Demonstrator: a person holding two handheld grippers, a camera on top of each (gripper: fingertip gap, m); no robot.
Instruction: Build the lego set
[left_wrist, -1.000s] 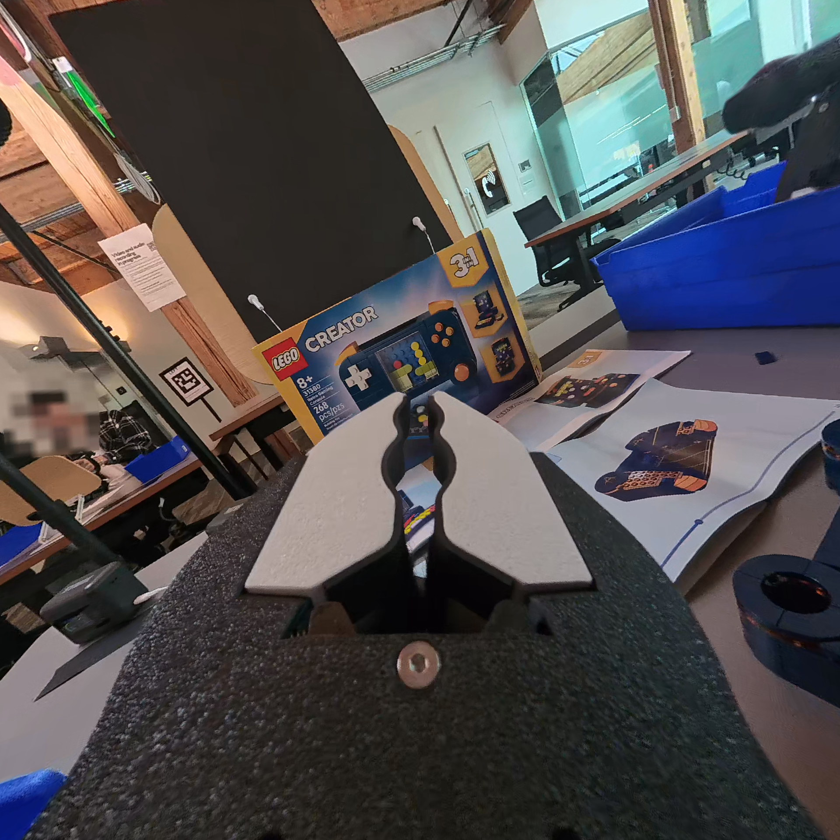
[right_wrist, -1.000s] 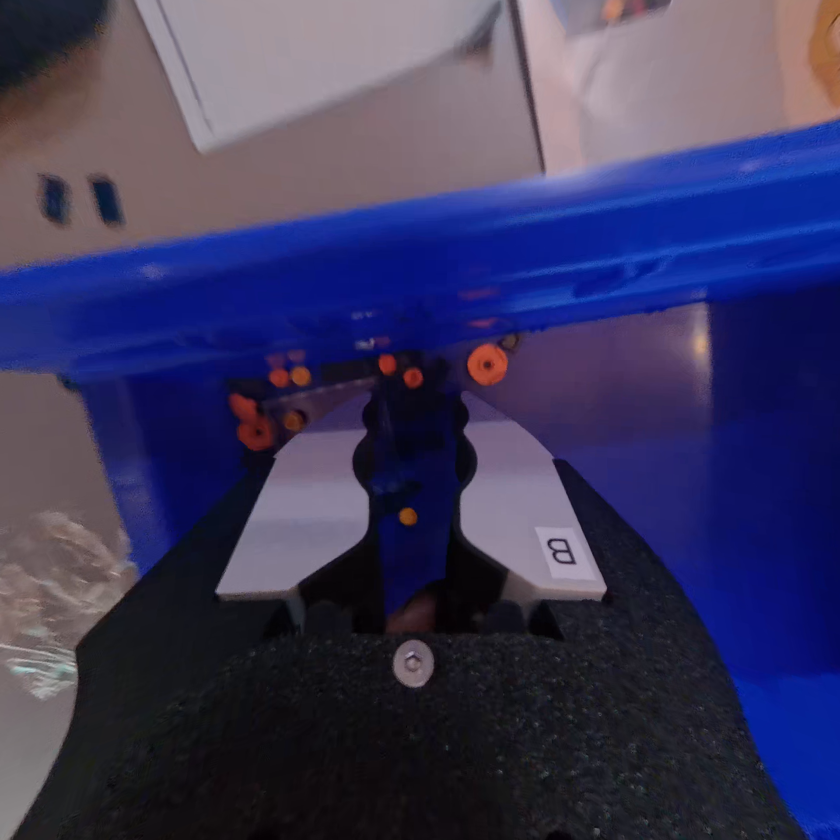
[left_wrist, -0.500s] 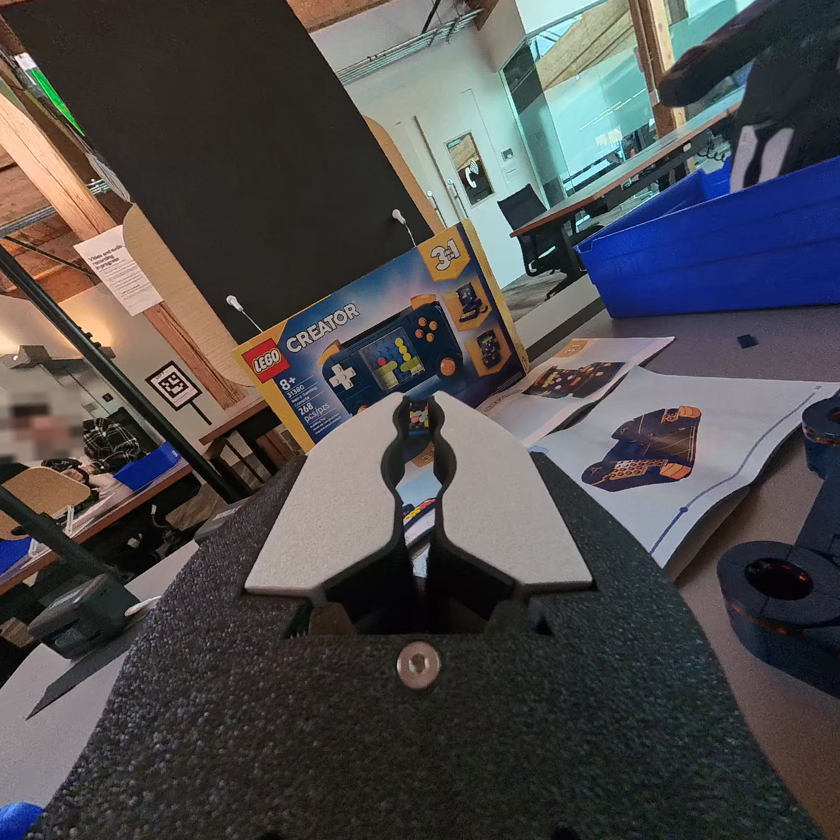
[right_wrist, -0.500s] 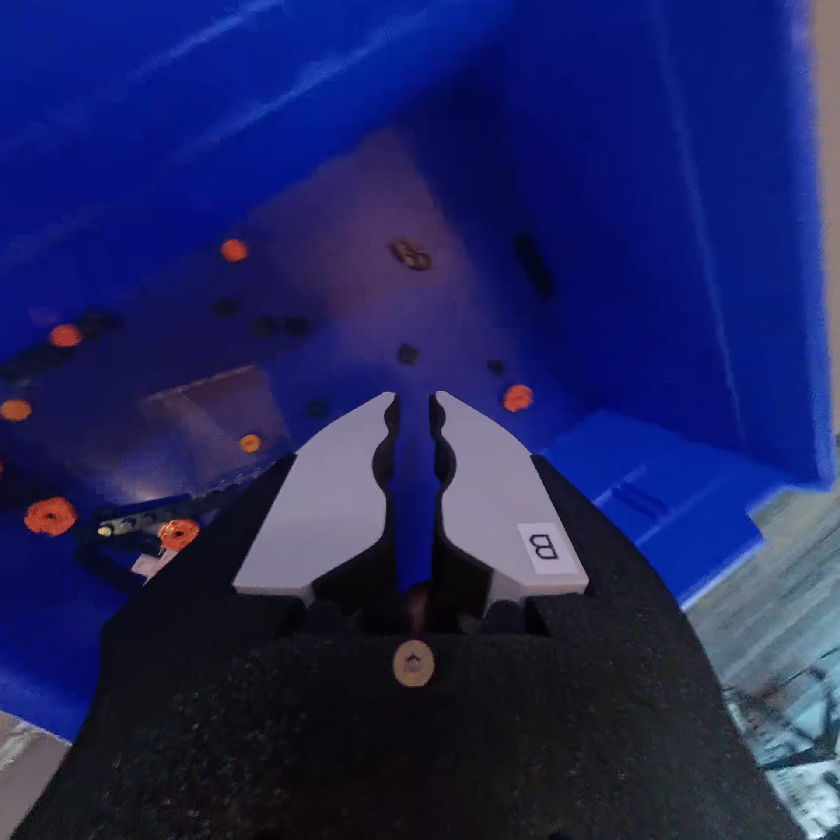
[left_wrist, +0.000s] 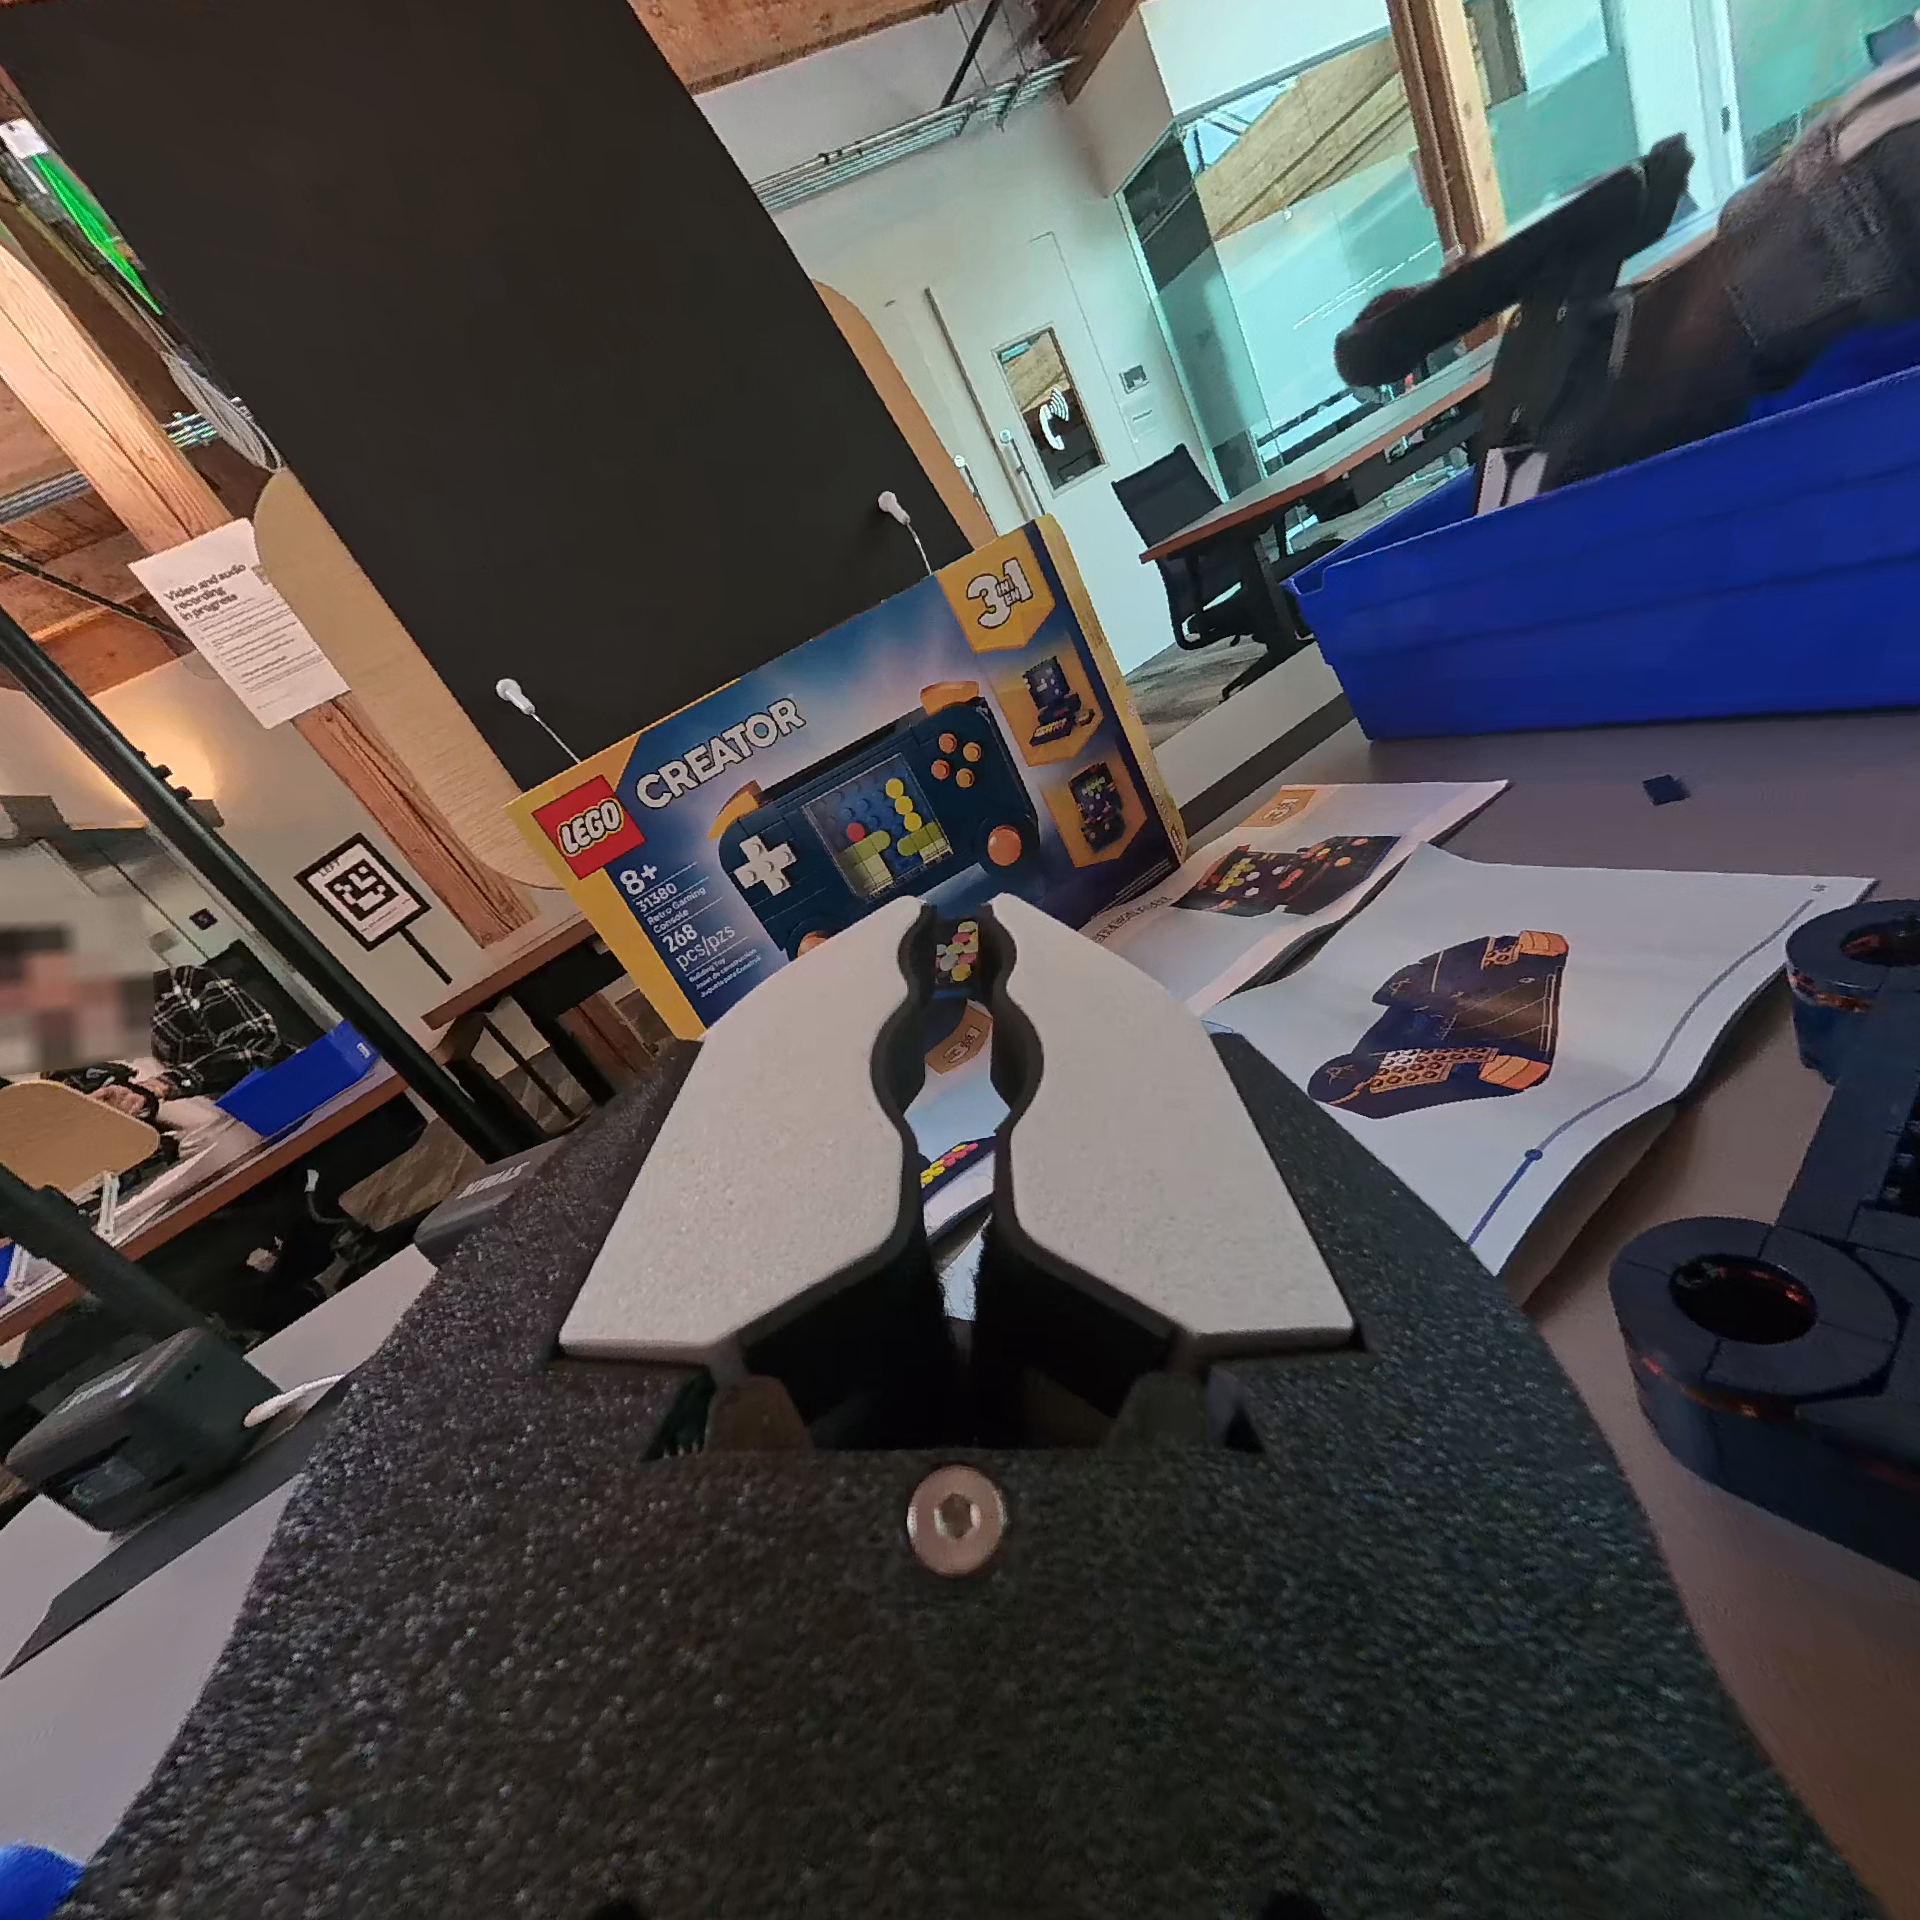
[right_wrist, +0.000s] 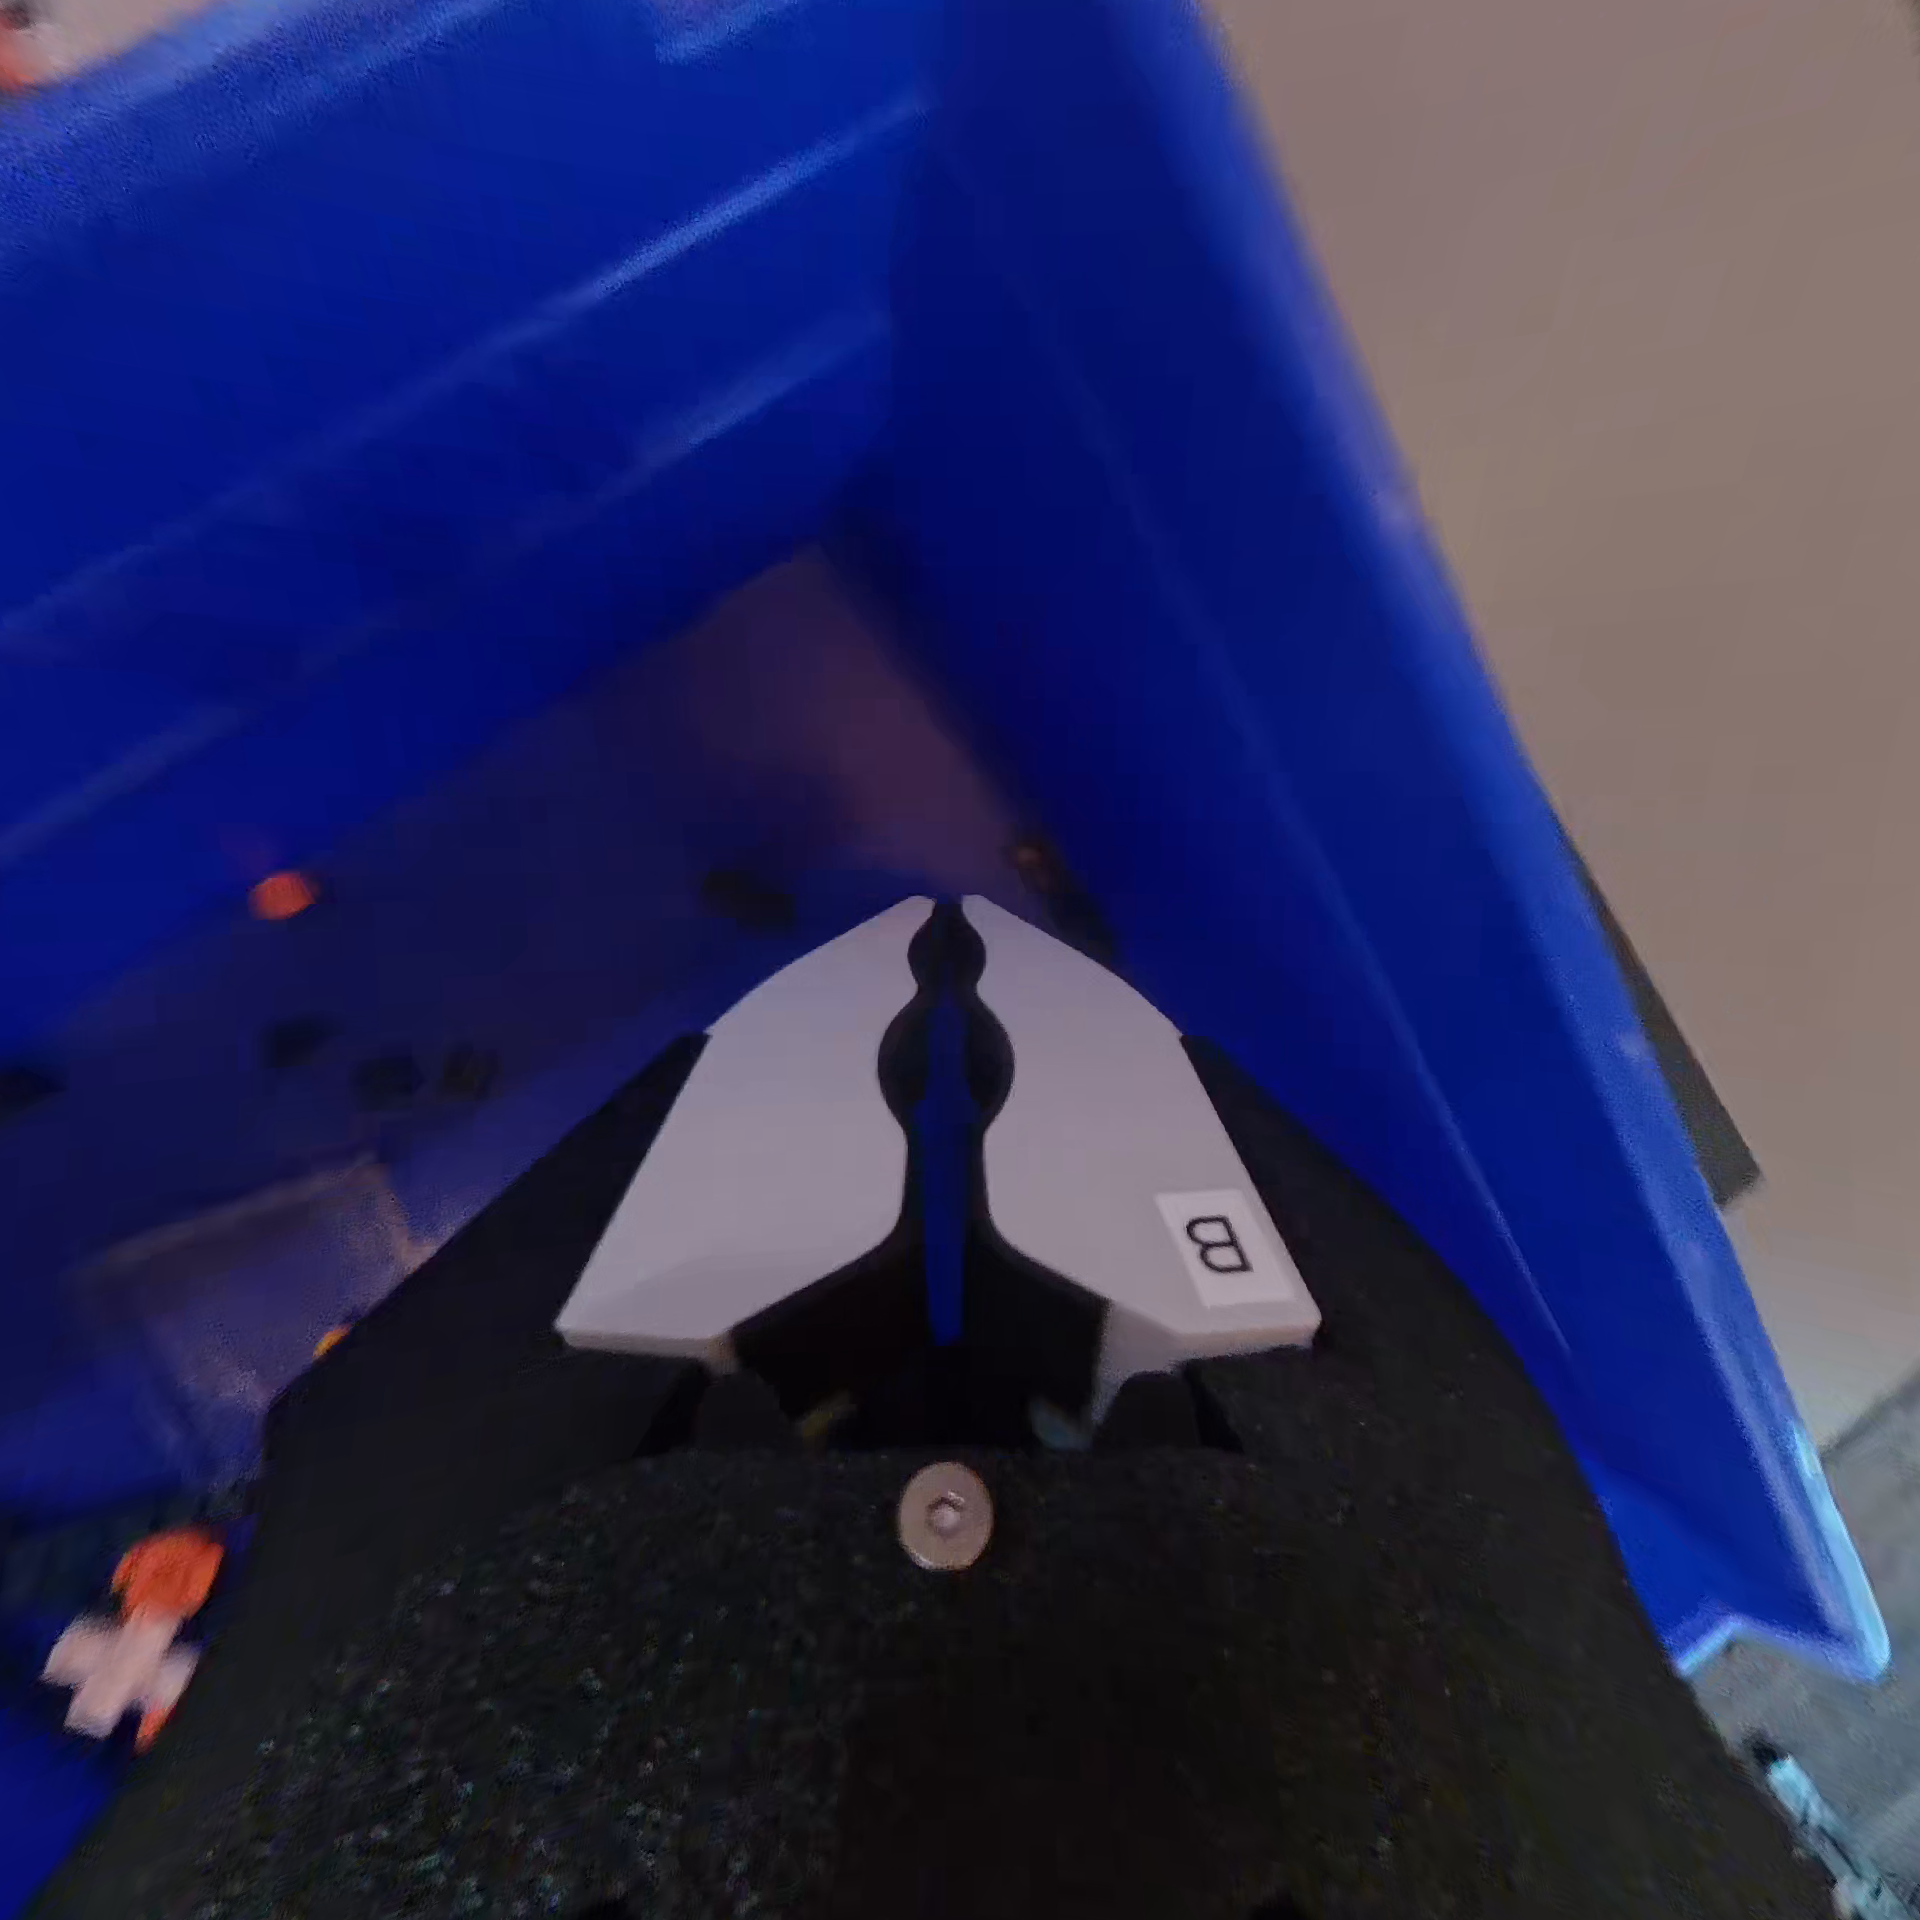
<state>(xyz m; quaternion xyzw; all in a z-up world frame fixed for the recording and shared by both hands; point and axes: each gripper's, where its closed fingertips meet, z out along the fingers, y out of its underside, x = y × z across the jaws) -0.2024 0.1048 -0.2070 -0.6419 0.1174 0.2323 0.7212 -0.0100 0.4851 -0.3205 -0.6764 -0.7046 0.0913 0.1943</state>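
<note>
Our left claw (left_wrist: 961, 914), slightly parted and empty, hovers beside the dark navy model (left_wrist: 1808, 1299) with round orange-lined sockets; our right claw (right_wrist: 945, 906), clenched, reaches into the blue bin (right_wrist: 520, 416).

Backdrop: black panel (left_wrist: 468, 343), far left
Office chair (left_wrist: 1174, 540): far right
Marker sign (left_wrist: 362, 889): left, on stand

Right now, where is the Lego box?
Left wrist view: the Lego box stands upright at the table's far edge, ahead of the left gripper, with the open booklet to its right.
</note>
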